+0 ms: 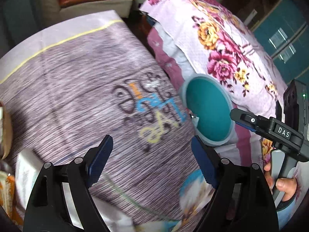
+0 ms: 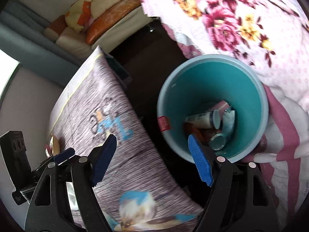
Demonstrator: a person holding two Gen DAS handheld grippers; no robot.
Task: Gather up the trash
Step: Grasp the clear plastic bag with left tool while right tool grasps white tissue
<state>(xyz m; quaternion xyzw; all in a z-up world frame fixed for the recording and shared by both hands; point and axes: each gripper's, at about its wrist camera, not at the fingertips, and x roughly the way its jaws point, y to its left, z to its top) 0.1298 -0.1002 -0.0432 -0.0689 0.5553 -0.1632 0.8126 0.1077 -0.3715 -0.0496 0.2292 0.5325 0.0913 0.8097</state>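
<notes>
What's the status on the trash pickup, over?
Both grippers open, empty. Teal bin holds can, tube, wrappers. Nothing in the way.

Between the fingers [image 2: 200, 160], blue-padded on black, lies a desk [image 2: 108, 127] cloth of grey wood grain with blue, orange and yellow lettering. Beyond the right finger stands a teal bin [image 2: 212, 83], rimmed pale blue-grey, beside a white blanket [image 2: 251, 29] with magenta and yellow flowers.

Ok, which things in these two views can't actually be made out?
- Left wrist view: bin contents, hidden by its near rim.
- Right wrist view: orange item in the bin, behind the right gripper finger.
- Both views: lettering on the grey cloth, motion-blurred.
- Red label text, too small.
</notes>
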